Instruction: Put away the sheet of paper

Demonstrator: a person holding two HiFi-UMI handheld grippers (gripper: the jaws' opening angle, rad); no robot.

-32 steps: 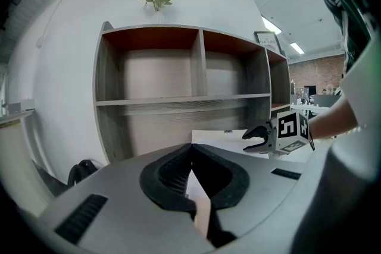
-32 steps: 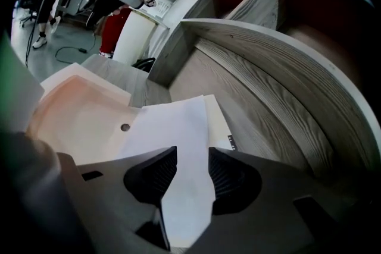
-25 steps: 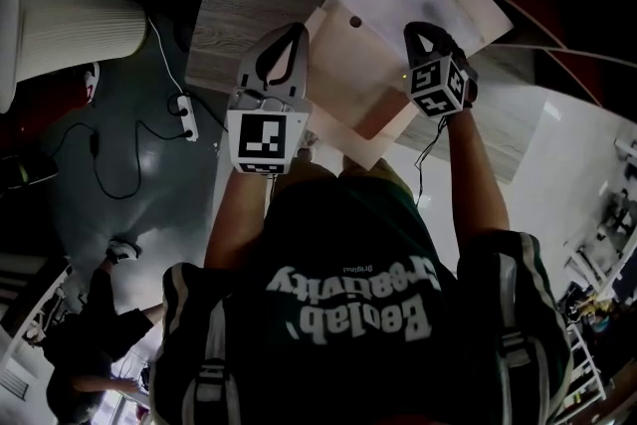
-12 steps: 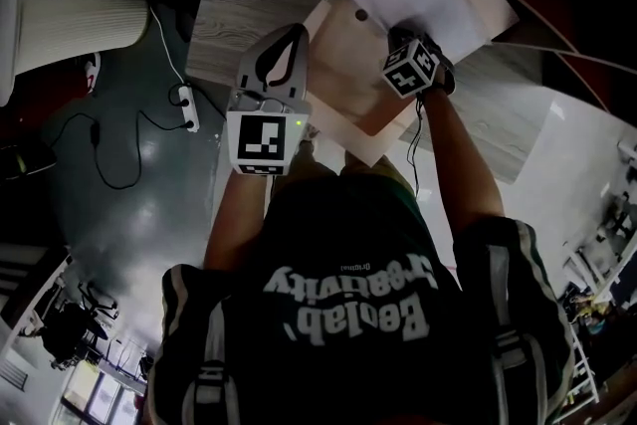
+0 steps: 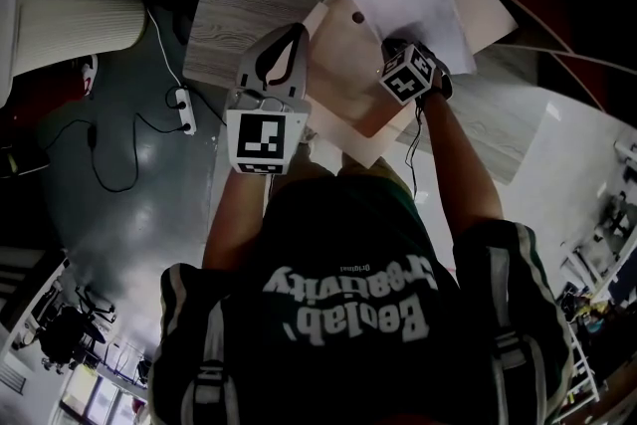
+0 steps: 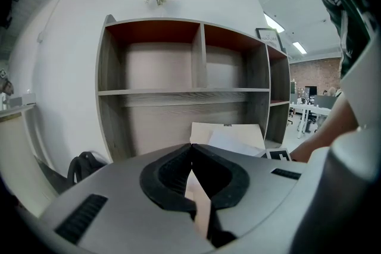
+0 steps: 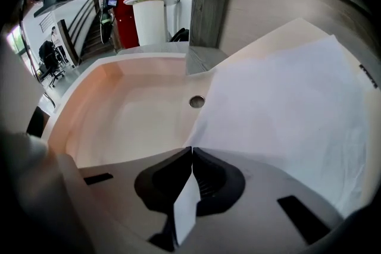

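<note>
A white sheet of paper (image 5: 418, 0) (image 7: 286, 104) lies partly over an open beige folder (image 5: 348, 65) (image 7: 131, 110) that has a round snap (image 7: 197, 102). My right gripper (image 5: 390, 45) (image 7: 191, 149) is shut on the sheet's near corner, and a strip of paper shows between its jaws. To the left, my left gripper (image 5: 289, 30) (image 6: 191, 146) is shut on the folder's near edge. A beige flap (image 6: 199, 205) runs between its jaws. In the left gripper view the folder (image 6: 229, 128) and the sheet (image 6: 235, 143) stand in front of the shelf.
A grey wooden shelf unit (image 6: 202, 89) with empty compartments stands right behind the folder; its top (image 5: 239, 0) shows in the head view. A black bag (image 6: 83, 166) sits at its left foot. A power strip (image 5: 184, 105) and cables lie on the floor at the left.
My right gripper has moved left and farther over the folder with the sheet, which now covers more of the folder's right side. The left gripper has stayed still.
</note>
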